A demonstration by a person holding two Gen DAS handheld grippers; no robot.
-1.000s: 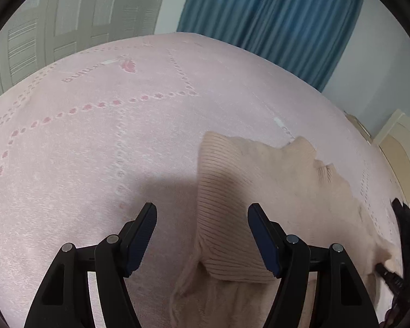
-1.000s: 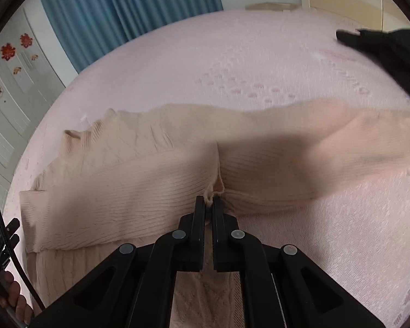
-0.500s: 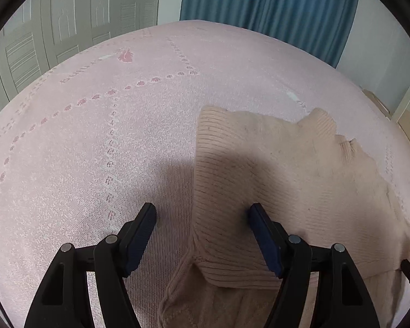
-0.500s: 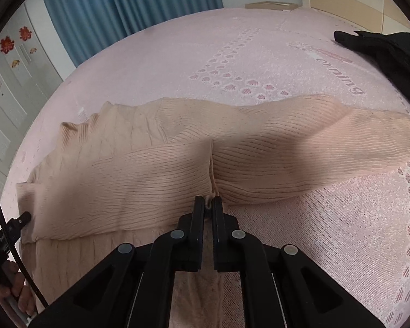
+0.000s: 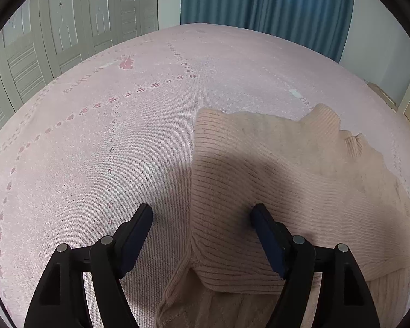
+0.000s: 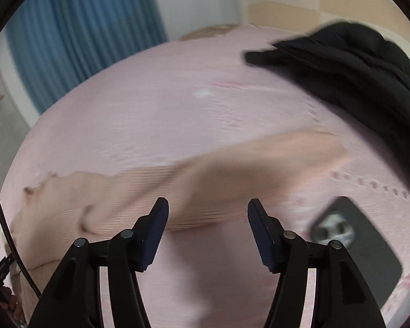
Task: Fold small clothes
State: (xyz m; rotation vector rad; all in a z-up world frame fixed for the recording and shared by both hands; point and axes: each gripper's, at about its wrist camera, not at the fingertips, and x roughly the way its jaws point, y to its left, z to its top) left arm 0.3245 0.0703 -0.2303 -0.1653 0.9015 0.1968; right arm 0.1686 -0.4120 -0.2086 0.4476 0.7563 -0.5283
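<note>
Both tongs (image 5: pixel 202 214) (image 6: pixel 207 209) apart, empty

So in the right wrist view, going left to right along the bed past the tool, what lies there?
Beige knit sweater with its sleeve stretching right → dark phone lying camera-side up → black garment, farther back at the right edge.
</note>
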